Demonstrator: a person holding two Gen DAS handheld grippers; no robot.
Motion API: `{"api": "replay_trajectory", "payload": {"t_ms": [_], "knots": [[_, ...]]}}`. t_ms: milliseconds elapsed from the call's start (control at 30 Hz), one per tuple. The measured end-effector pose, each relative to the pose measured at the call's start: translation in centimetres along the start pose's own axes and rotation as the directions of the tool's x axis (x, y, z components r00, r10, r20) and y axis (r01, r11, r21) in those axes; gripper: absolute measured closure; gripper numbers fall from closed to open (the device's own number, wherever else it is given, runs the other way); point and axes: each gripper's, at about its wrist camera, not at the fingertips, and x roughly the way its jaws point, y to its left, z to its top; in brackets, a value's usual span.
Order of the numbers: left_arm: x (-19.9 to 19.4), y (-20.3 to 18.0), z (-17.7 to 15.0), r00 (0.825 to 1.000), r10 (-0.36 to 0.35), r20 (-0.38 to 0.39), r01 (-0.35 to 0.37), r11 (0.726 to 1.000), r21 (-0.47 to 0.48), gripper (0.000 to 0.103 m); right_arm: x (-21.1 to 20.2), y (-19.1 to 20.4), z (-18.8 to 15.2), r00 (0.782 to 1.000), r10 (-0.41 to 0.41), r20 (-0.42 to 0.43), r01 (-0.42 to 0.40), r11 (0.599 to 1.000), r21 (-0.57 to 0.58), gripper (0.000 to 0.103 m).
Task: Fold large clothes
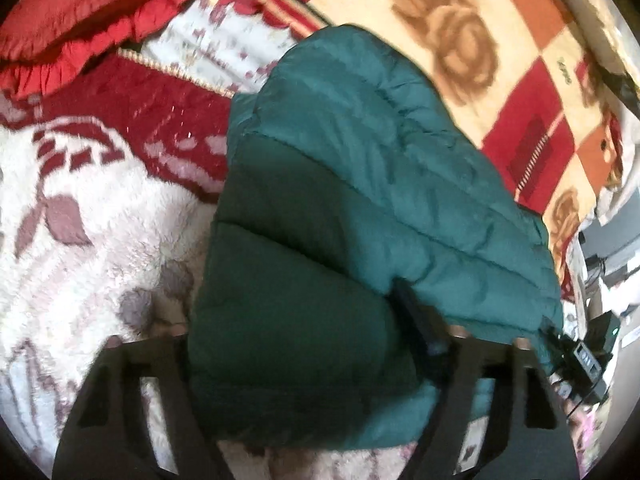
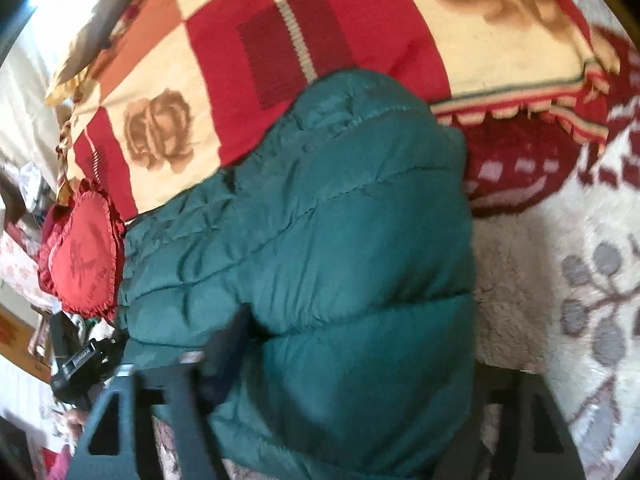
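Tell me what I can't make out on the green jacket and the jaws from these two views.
- Left view: the green jacket bulges between the jaws, hiding whether the pads press it.
- Right view: same; the jacket covers the inner pads.
- Both views: collar, sleeves and zip can't be told apart.
- Right view: writing on the red cushion is blurred.

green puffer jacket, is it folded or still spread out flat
Folded: the green puffer jacket forms a compact, thick bundle on the bed blanket, no sleeves spread out, with a claw at each end.
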Motion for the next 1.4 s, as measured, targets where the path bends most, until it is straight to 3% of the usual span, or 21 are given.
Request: {"api": "replay_trajectory", "payload": {"t_ms": [67, 133, 300, 467, 633, 700, 767, 833, 900, 1000, 1167, 1400], "knots": [[-1.3, -0.5, 0.0, 1.000, -0.005, 0.015, 0.004, 1.000, 0.028, 0.051, -1.0, 0.9, 0.1, 1.000, 0.002, 0.017, -0.002, 1.000, -0.016, 0.057], [-2.5, -0.7, -0.1, 1.000, -0.021, 0.021, 0.021, 0.999, 0.035, 0.057, -2.2, 1.9, 0.0, 0.999, 0.014, 0.032, -0.012, 0.999, -0.033, 0.060], [-6.2, -0.6, -1.7, 0.998, -0.059, 0.004, 0.059, 0.997, 0.051, 0.057, -5.9, 3.8, -1.5, 0.997, 0.068, 0.041, -0.066, 0.997, -0.035, 0.062], [-10.5, 0.7, -5.5, 0.995, -0.093, -0.024, 0.094, 0.995, 0.045, 0.057, -9.2, 4.2, -5.4, 0.995, 0.103, 0.007, -0.103, 0.995, -0.013, 0.062], [-13.1, 1.6, -10.0, 0.997, -0.067, -0.033, 0.069, 0.996, 0.063, 0.057, -11.4, 3.9, -9.2, 0.993, 0.118, -0.019, -0.118, 0.993, -0.002, 0.062], [-13.1, 2.0, -11.1, 0.998, -0.047, -0.033, 0.049, 0.997, 0.067, 0.057, -11.5, 3.5, -10.1, 0.994, 0.101, -0.028, -0.101, 0.995, 0.003, 0.060], [-12.6, 2.3, -11.8, 0.999, -0.028, -0.031, 0.029, 0.997, 0.065, 0.051, -10.7, 3.0, -10.7, 0.999, 0.016, -0.049, -0.017, 1.000, -0.013, 0.044], [-11.8, 3.1, -12.0, 0.999, -0.010, -0.034, 0.011, 1.000, 0.025, 0.037, -10.1, 2.2, -11.0, 0.996, -0.062, -0.064, 0.062, 0.998, -0.007, 0.033], [-11.8, 3.4, -12.3, 1.000, 0.012, -0.020, -0.012, 1.000, 0.013, 0.032, -10.1, 1.8, -11.0, 0.989, -0.133, -0.059, 0.132, 0.991, -0.015, 0.023], [-12.9, 2.8, -12.8, 0.997, 0.076, 0.007, -0.076, 0.996, 0.044, 0.031, -11.9, 1.8, -11.0, 0.979, -0.206, -0.008, 0.205, 0.978, -0.025, 0.021], [-15.4, 0.9, -14.4, 0.974, 0.206, 0.093, -0.213, 0.974, 0.080, 0.031, -14.9, 3.2, -11.8, 0.961, -0.270, 0.055, 0.273, 0.960, -0.064, 0.020], [-17.7, -1.8, -16.9, 0.944, 0.253, 0.214, -0.281, 0.953, 0.111, 0.031, -18.1, 7.9, -14.0, 0.946, -0.270, 0.182, 0.295, 0.947, -0.128, 0.016]]}}
